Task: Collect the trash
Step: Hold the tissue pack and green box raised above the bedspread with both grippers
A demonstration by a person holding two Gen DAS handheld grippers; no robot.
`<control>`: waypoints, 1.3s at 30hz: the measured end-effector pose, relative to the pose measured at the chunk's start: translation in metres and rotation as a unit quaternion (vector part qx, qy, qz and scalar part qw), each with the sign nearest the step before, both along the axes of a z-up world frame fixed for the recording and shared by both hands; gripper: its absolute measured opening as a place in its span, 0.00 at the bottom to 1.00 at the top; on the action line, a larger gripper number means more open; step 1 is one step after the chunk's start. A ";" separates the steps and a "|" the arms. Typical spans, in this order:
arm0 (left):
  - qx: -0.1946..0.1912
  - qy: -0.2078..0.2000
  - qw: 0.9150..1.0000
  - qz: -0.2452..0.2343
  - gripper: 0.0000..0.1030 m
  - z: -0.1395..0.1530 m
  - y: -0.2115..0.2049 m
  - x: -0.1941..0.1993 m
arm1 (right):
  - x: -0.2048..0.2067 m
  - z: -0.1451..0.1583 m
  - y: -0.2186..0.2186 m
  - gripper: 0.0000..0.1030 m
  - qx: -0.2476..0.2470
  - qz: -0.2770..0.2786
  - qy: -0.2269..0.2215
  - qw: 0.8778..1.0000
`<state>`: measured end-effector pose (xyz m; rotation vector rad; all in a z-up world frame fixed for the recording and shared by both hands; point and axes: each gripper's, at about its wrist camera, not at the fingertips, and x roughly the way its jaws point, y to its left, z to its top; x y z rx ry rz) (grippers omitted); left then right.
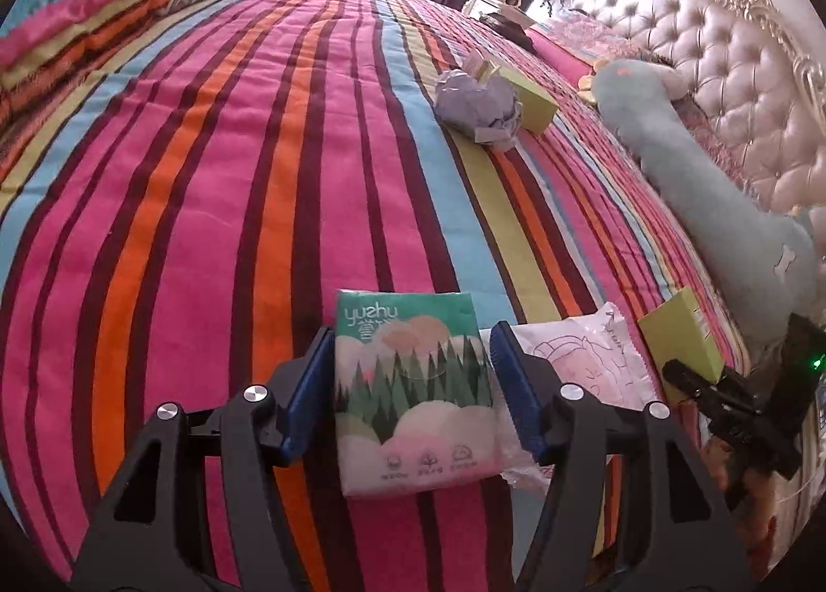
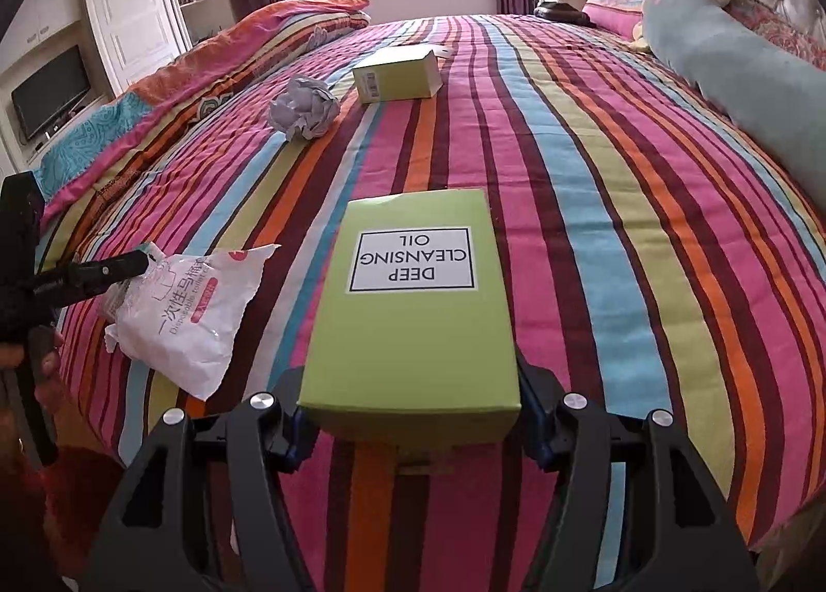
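Two grippers low over the near edge of a striped bedspread (image 2: 593,138), each straddling a piece of trash. Left gripper (image 1: 410,375) spread wide around a green tissue pack (image 1: 413,385): left pad against the pack's left edge or just beside it, right pad a little apart from its right edge, so released and not yet gripping. Pack lying flat between the fingers, long axis running near to far along them, needing only a squeeze inward. White plastic wrapper (image 1: 583,365) just right of that pack, partly under the right finger. Right gripper (image 2: 410,416) set around the near end of a green box (image 2: 413,303) labelled DEEP CLEANSING OIL, long axis likewise near to far; pads hidden behind the box's corners, so cannot tell whether clamped or merely bracketing. Farther up the bed, well apart from both: a crumpled grey paper ball (image 2: 303,109) and a second green box (image 2: 397,73), left for later
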<state>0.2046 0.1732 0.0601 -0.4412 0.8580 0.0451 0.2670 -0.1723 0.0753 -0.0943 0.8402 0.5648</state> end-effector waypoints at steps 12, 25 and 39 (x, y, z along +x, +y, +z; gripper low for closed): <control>0.043 -0.019 0.999 0.006 0.48 0.020 0.004 -0.027 | -0.009 0.020 -0.013 0.55 0.027 -0.002 -0.024 0.999; 0.043 0.003 0.999 0.007 0.50 0.003 0.016 -0.046 | -0.007 0.005 -0.006 0.55 0.014 0.002 0.001 1.000; 0.036 -0.016 0.999 -0.010 0.56 -0.001 0.016 -0.069 | -0.007 0.000 -0.007 0.55 0.009 0.006 0.005 1.000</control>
